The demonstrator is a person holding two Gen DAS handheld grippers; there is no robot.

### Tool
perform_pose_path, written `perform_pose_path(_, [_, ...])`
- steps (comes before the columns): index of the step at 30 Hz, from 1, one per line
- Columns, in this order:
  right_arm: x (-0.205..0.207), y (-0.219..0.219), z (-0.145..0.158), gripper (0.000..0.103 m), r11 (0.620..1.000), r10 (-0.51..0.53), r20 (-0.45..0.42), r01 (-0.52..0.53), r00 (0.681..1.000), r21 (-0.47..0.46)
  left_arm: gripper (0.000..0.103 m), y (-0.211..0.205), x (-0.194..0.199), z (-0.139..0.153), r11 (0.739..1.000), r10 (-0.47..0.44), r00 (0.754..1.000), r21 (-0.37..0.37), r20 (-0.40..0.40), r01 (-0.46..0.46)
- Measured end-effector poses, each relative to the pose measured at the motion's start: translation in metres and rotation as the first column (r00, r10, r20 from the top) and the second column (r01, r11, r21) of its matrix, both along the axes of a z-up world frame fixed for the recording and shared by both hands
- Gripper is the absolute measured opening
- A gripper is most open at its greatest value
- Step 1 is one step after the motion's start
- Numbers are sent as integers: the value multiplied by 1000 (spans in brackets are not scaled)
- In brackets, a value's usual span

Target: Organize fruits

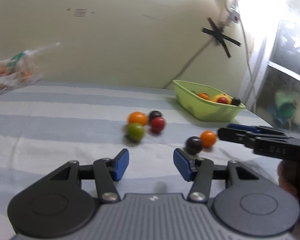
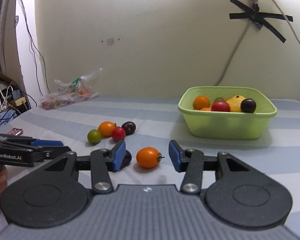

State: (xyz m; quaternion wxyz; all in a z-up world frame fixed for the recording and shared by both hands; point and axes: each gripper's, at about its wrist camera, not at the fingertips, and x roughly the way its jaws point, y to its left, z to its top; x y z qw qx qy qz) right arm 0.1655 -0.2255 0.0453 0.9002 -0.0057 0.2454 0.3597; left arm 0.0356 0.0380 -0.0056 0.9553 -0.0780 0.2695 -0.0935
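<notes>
While right claw [image 2: 147, 156] gapes, orange tomato [image 2: 148, 157] between fingers

Home room, improvised setup. Striped cloth [image 2: 70, 116] covers table against cream wall [image 2: 130, 40]. Cable [image 2: 235, 48] fixed to wall with crossed black tape [image 2: 258, 19], upper right. Crumpled plastic bag [image 2: 70, 94] at centre left. Chargers and loose wires [image 2: 8, 100] cluttered at left edge. Grimy window [image 1: 290, 60] at right.
</notes>
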Motion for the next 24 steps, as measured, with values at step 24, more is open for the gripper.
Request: perform_pose_path(24, [39,1,-13,35,995,99,-212,-100,972,5,28,-76,50,-2,955,-202,977,209,-66,211])
